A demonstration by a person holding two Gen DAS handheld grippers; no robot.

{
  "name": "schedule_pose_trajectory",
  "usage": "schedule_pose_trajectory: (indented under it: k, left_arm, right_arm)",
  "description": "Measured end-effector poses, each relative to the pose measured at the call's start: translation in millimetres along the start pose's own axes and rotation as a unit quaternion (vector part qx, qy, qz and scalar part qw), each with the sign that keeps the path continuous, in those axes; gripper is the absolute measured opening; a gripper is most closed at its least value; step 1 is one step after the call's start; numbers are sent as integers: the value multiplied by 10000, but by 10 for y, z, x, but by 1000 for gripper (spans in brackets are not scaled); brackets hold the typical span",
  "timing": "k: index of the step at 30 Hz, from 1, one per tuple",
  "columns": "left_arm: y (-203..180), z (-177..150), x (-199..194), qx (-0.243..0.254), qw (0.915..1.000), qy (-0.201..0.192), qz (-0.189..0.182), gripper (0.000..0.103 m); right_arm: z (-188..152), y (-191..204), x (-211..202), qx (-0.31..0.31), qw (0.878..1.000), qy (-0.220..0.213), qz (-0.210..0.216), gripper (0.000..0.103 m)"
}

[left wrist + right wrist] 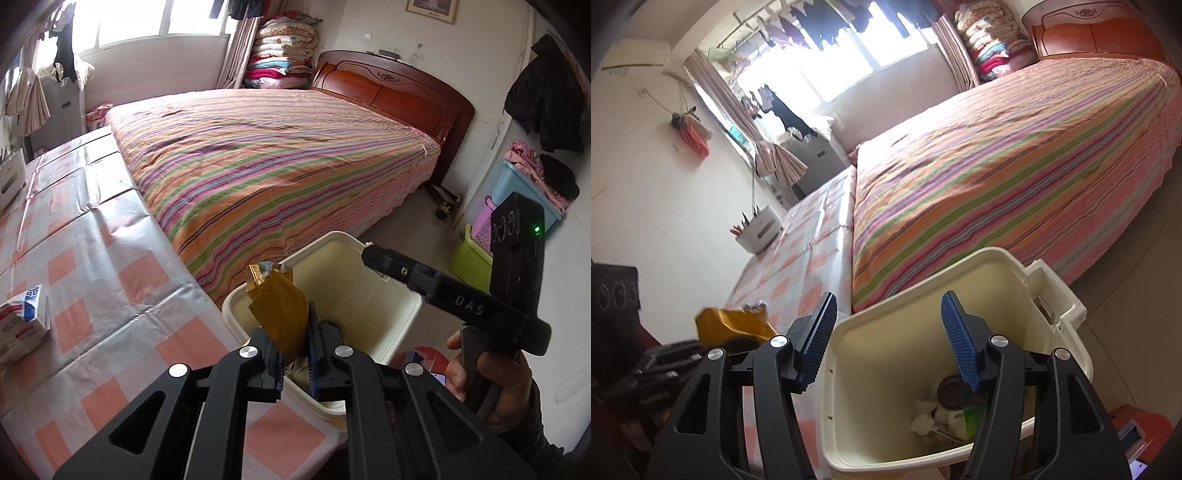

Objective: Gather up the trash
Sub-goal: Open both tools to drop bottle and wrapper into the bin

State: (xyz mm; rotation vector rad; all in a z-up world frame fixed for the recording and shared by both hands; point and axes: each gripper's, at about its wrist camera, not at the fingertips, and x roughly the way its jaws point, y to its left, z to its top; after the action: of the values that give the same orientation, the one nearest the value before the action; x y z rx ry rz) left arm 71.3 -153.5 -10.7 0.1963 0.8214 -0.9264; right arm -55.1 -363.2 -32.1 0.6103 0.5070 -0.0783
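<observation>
I am standing in a bedroom where a bed (277, 155) under a striped pink, orange and green cover is lying beside a worktop (103, 266) dressed in a glossy pink-and-white checked cloth, with a bright window glowing behind them. A cream plastic rectangular waste bin (388, 314) is sitting on the floor at the worktop's near corner, against the foot of the bed.

My left gripper (295, 363) is clamping tight on a crumpled gold foil wrapper (279, 306), pinching its lower end between the blue ribbed pads while the rest is sticking up over the bin's near rim. My right gripper (890, 343) is hanging over the bin's open mouth with its jaws standing partly apart and nothing between the pads. In the right wrist view, white crumpled paper, a green scrap and a dark round lid are lying at the bottom of the bin. A white packet with red and blue print (22, 328) is resting on the worktop toward its left edge. A white holder with pens (759, 229) is sitting at the worktop's far edge by the wall. My right hand (491, 384) is gripping its tool's handle beside the bin.
</observation>
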Motion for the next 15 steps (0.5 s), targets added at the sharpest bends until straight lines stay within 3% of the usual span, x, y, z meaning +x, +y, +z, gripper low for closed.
schedule_pose_trajectory:
  k: [7,10,15]
  left_arm:
    - [-130,39,244,35,9996,243,-172,10]
    - [-173,53,354,41,9992,336,-194,10]
    - [-242,54,502,102,9988,443,-162,11]
  right_arm:
    - [169,-26,-303,99,9952,-939,-265,60]
    - [217,-25,-476,77,9883,-1407,-590,62]
    - [205,-76,-651,247,9821,-1758,-637,65]
